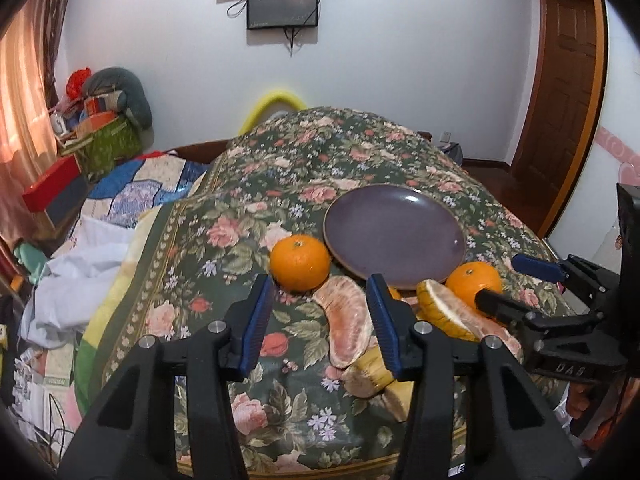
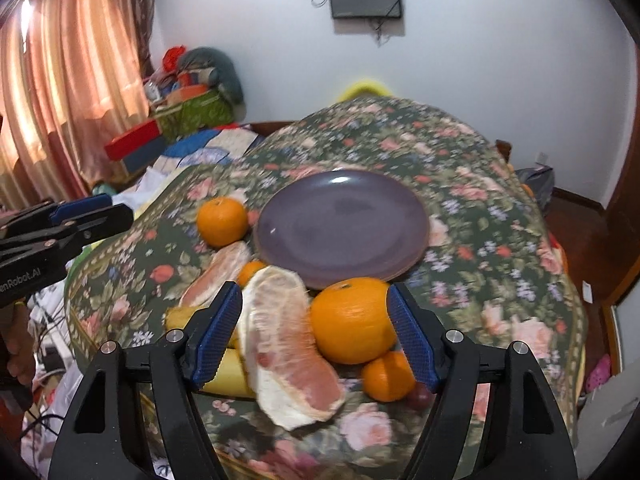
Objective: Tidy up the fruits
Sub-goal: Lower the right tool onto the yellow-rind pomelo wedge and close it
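A purple plate (image 1: 394,236) (image 2: 344,224) lies bare on the floral cloth. Fruit is heaped in front of it. My left gripper (image 1: 320,312) (image 2: 116,210) is open; a pomelo slice (image 1: 344,328) (image 2: 216,276) lies by its right pad, and an orange (image 1: 300,262) (image 2: 222,222) sits just beyond the tips. My right gripper (image 2: 316,320) (image 1: 508,280) is open, and its pads flank a pomelo wedge (image 2: 280,340) (image 1: 448,312) and a large orange (image 2: 352,322) (image 1: 474,280). Whether the pads touch them I cannot tell. A small orange (image 2: 388,376), a grape (image 2: 420,394) and a banana (image 2: 224,368) lie lower.
The floral cloth (image 1: 240,240) covers a rounded mound that drops off on all sides. Bedding and white cloth (image 1: 80,280) lie to the left, with boxes and bags (image 1: 100,136) by the curtain. A wooden door (image 1: 568,100) stands at right.
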